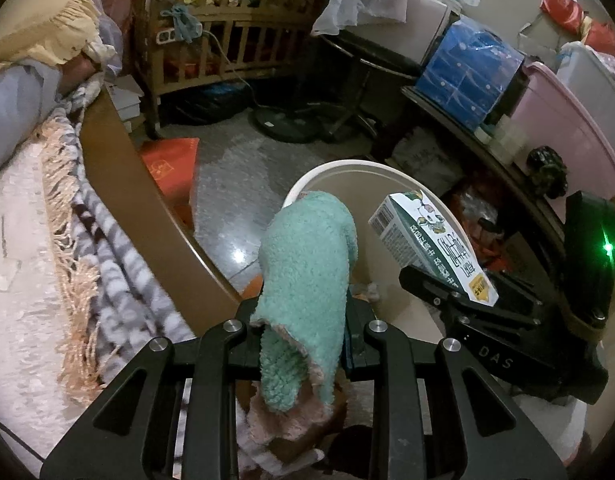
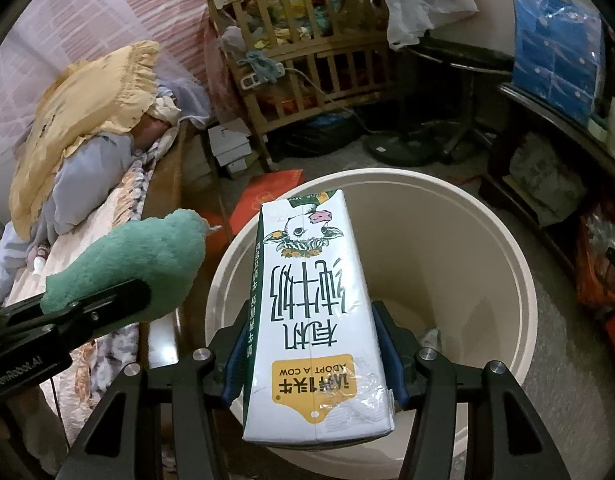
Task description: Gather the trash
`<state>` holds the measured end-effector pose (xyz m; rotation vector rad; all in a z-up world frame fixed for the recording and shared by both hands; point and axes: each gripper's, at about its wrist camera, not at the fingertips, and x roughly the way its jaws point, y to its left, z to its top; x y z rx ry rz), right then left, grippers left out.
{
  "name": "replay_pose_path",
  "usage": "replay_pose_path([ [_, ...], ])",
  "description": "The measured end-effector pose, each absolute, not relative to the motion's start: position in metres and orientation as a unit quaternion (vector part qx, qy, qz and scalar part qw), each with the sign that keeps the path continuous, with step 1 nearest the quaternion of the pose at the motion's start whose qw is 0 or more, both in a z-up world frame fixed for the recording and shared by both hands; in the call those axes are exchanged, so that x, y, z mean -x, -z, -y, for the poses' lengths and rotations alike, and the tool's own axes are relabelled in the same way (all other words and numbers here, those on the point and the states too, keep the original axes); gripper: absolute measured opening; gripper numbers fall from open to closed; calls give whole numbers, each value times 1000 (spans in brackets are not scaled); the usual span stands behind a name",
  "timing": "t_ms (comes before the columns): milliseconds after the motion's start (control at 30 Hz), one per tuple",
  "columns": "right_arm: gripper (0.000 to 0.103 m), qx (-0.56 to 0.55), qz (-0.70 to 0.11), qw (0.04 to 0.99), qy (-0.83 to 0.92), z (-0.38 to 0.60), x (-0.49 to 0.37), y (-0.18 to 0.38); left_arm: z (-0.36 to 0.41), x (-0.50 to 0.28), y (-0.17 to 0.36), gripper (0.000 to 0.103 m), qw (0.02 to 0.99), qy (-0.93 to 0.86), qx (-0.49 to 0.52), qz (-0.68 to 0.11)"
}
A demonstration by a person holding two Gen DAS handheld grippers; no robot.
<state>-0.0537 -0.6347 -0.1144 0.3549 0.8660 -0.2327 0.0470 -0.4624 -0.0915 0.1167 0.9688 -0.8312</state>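
Observation:
My left gripper [image 1: 305, 328] is shut on a fluffy teal sock [image 1: 307, 280], held over the near rim of a cream trash bin [image 1: 391, 168]. My right gripper [image 2: 311, 352] is shut on a white and green milk carton [image 2: 311, 312] with a cow picture, held above the bin's opening [image 2: 519, 264]. The carton [image 1: 431, 240] and right gripper [image 1: 459, 300] show at the right of the left wrist view. The sock [image 2: 139, 264] and left gripper [image 2: 91, 308] show at the left of the right wrist view. A bit of crumpled trash [image 2: 429, 336] lies at the bin's bottom.
A bed with a fringed blanket [image 1: 79, 248] and yellow pillow [image 2: 87, 112] lies left. A wooden crib [image 1: 227, 24] stands behind. A red bag [image 1: 171, 164] lies on the floor. A dark shelf [image 1: 487, 148] with blue and pink boxes stands right. A fan base [image 1: 287, 120] sits beyond the bin.

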Motion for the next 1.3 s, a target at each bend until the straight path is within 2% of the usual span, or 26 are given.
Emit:
replay_pose_path([
  [1300,54,-209,-424,867,161,669,66,131,500,-53,112,24,785,396,-58,-472],
])
